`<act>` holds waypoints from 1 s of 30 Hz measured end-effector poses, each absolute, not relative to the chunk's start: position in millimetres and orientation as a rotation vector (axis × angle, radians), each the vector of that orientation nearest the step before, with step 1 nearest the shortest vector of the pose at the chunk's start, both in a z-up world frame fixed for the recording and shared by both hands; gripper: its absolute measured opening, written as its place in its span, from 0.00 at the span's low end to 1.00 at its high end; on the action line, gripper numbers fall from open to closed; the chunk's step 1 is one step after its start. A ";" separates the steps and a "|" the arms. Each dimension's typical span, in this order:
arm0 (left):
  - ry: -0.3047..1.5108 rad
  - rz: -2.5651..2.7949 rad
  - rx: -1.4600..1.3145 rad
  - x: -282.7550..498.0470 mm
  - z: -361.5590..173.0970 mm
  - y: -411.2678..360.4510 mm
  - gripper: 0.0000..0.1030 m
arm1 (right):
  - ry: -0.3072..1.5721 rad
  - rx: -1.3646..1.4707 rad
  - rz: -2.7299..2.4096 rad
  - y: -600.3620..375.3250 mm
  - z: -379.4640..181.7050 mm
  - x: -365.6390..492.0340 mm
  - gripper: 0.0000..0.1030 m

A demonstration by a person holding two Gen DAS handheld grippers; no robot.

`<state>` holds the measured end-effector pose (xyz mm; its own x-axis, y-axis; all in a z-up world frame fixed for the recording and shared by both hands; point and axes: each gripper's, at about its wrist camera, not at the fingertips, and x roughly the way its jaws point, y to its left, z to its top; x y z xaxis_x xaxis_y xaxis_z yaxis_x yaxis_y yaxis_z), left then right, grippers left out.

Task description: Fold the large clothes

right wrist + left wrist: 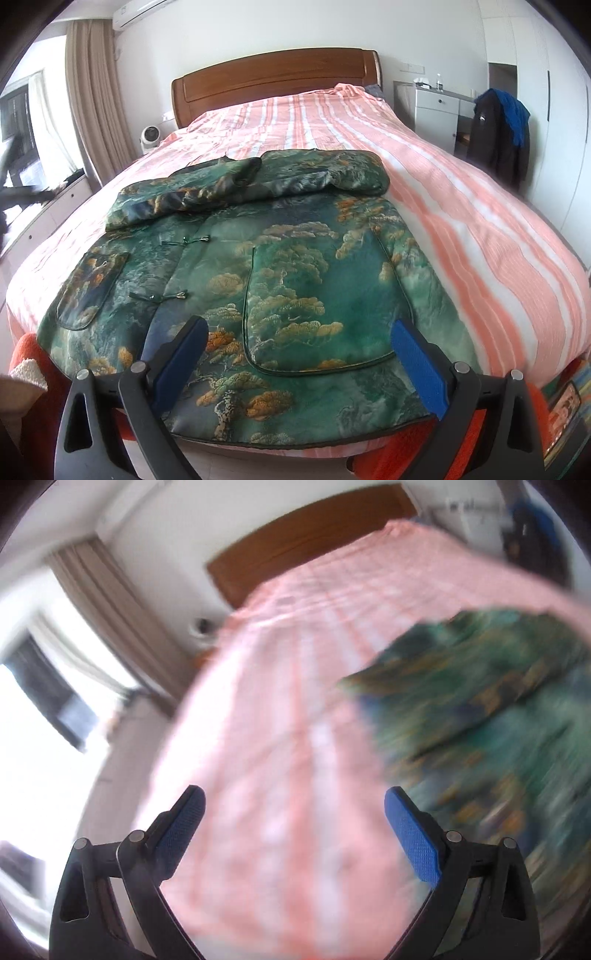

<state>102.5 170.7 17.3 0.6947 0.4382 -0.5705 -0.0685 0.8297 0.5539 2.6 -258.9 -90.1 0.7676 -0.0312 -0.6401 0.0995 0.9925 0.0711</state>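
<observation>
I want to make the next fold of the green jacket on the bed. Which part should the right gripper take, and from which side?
Probably the hem corner nearest the right gripper: the green jacket lies flat with its sleeves already folded across the top, and its hem overhangs the bed edge. Come in low from the foot of the bed, one finger under the free edge, one over. Both grippers are open and empty.

No text, label, brand, number or sign can be read in either view. The left wrist view is smeared by blur, and in the right wrist view the small things on the far white cabinet [436, 107] at about two o'clock are too small to read.
</observation>
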 end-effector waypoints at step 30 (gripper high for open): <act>0.841 -0.027 -0.120 68.0 -134.4 76.4 0.99 | 0.648 0.061 -0.245 -286.3 -80.3 10.0 0.97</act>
